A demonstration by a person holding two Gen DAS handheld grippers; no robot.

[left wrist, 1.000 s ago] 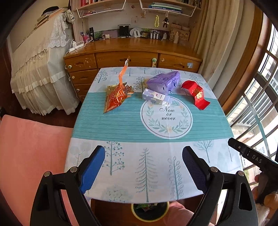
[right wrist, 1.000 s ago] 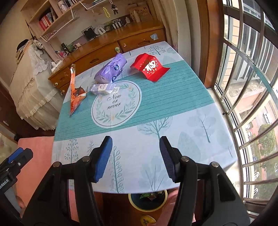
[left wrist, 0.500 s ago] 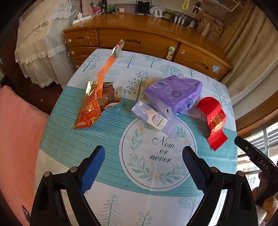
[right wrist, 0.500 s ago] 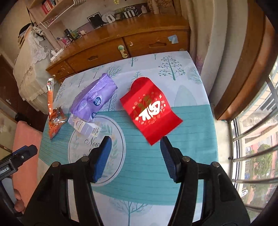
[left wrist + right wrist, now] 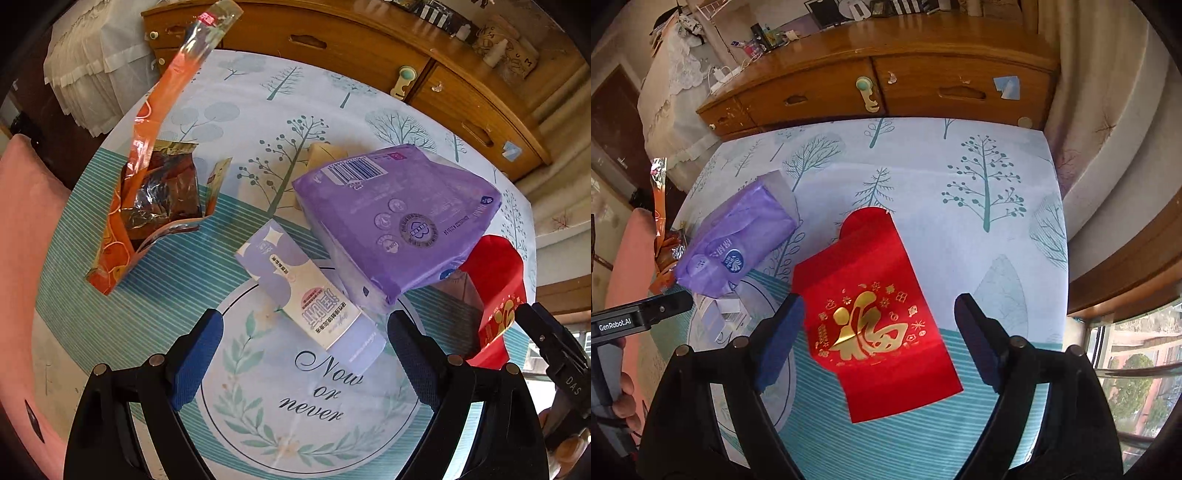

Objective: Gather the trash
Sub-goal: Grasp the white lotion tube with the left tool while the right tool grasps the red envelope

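Trash lies on the tablecloth [image 5: 122,317]. A small lilac-and-white carton [image 5: 306,295] lies flat just ahead of my left gripper [image 5: 304,350], which is open and above it. A purple tissue pack [image 5: 402,218] rests behind the carton, and a torn orange foil wrapper [image 5: 147,206] stands to the left. In the right wrist view a red envelope with a gold character [image 5: 875,317] lies between the wide fingers of my right gripper [image 5: 879,328], whose jaws are opening; the pads do not touch it. The purple pack [image 5: 738,243] shows at left there.
A wooden dresser [image 5: 886,85] runs along the table's far edge, with a curtain [image 5: 1108,122] at the right. A pink chair [image 5: 22,229] stands at the table's left side. A window with bars [image 5: 1137,369] is at the right. The red envelope [image 5: 495,295] also shows beside the left gripper.
Both grippers have moved forward and down over the table, so the trash looms larger. The right gripper's fingers have spread wider around the red envelope.
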